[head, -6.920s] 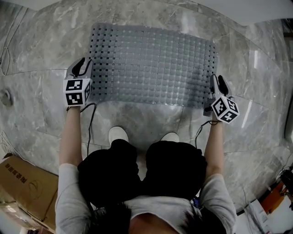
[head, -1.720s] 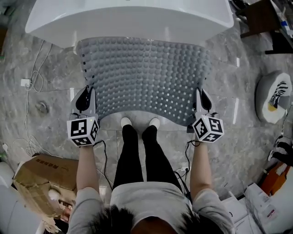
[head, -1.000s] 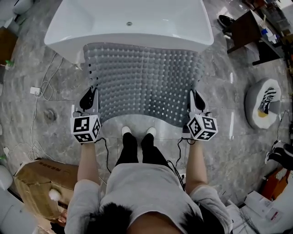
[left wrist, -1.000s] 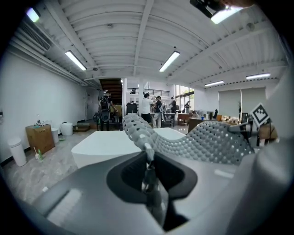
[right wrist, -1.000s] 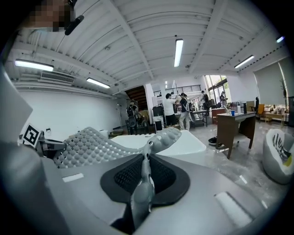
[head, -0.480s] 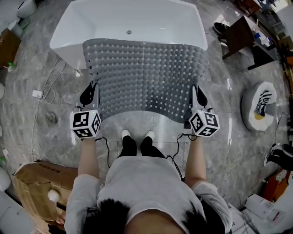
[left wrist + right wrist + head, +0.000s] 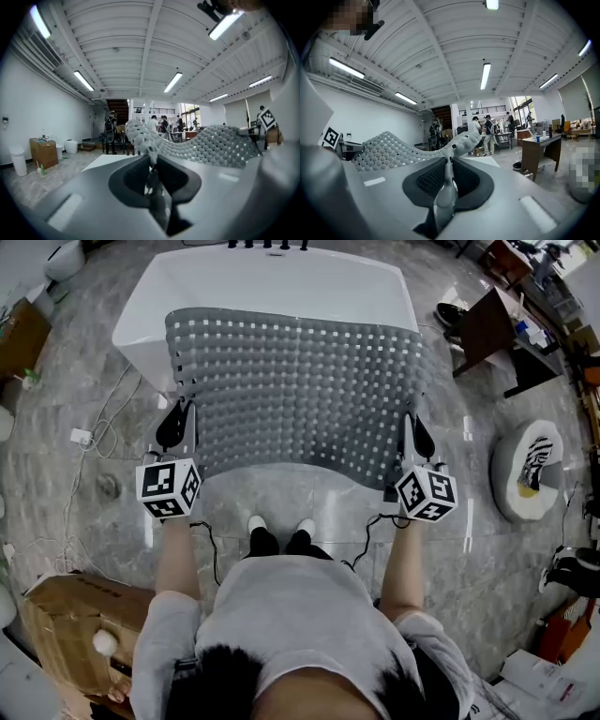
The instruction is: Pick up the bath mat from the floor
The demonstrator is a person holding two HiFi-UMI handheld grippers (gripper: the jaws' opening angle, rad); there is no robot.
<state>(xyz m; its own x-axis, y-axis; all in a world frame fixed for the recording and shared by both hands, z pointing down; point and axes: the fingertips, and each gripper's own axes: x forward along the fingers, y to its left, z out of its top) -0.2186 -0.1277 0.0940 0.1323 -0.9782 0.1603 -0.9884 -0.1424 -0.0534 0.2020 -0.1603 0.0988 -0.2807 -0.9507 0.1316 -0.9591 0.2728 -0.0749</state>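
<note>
Feet (image 7: 277,527): white shoes side by side on the grey marble floor (image 7: 84,418), directly under the person's head.
Box: a brown cardboard box (image 7: 70,624) on the floor at the person's left, well apart from the mat.
Left gripper (image 7: 182,411): jaws closed on the left edge of the bath mat (image 7: 300,390); its own view shows the edge pinched between the two dark pads.
Right gripper (image 7: 413,424): jaws clamped on the right edge of the bath mat, with the rubber squeezed between the pads in its own view.
Bath mat: grey, bumpy and full of small holes. It is off the floor, stretched flat between the two grippers. Its near edge sags in a curve above the feet.
Bathtub (image 7: 272,282): white, beyond the mat. The mat's far edge overlaps its near rim in the head view; whether they touch cannot be told.
Table (image 7: 489,329): dark, at the far right, with a shoe (image 7: 448,315) beside it.
People (image 7: 157,123): several standing far back in the hall.
</note>
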